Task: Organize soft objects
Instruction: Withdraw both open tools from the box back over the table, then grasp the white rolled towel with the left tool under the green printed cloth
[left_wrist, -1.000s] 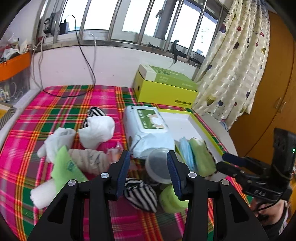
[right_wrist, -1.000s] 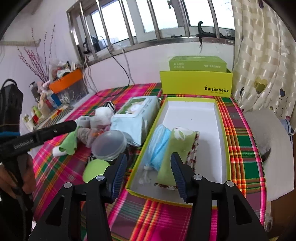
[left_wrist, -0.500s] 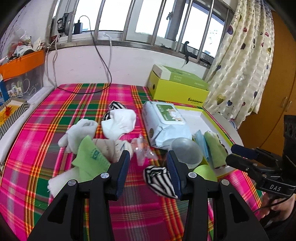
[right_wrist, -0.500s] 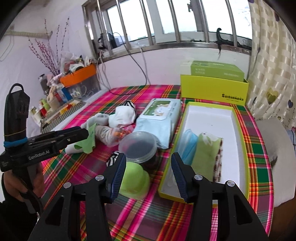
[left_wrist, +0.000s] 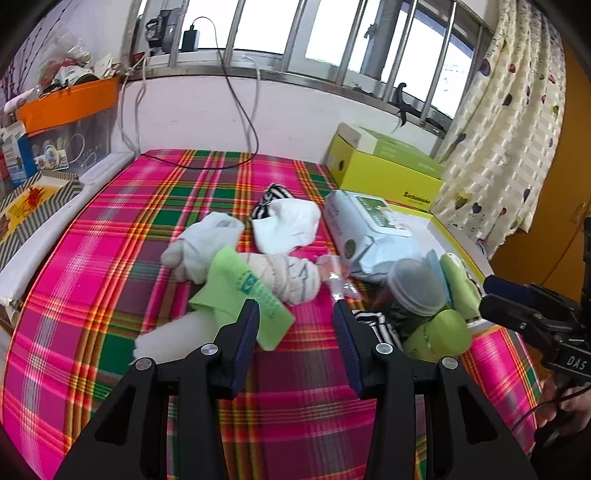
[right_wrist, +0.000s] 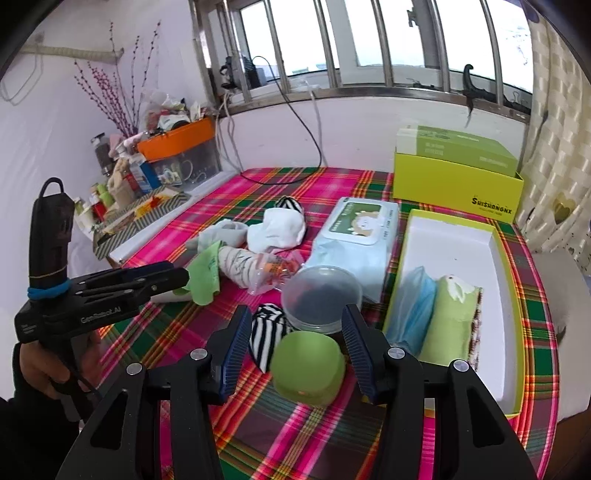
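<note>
right claw (right_wrist: 291, 332) gapes empty, jaws apart; the green soft lump (right_wrist: 308, 367) sits right between its tips, striped sock (right_wrist: 266, 334) just left. left claw (left_wrist: 295, 325), also apart, hangs farther off, so right is nearer; yellow tray (right_wrist: 517, 332) lies rightward.

Striped sock (right_wrist: 266, 332) partly hidden behind green lid (right_wrist: 308, 367).

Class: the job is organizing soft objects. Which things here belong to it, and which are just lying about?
Belong: white sock; striped sock; green cloth; open tray; both open grippers.

Lying about: wet wipes pack; plastic container; yellow box; orange bin.
</note>
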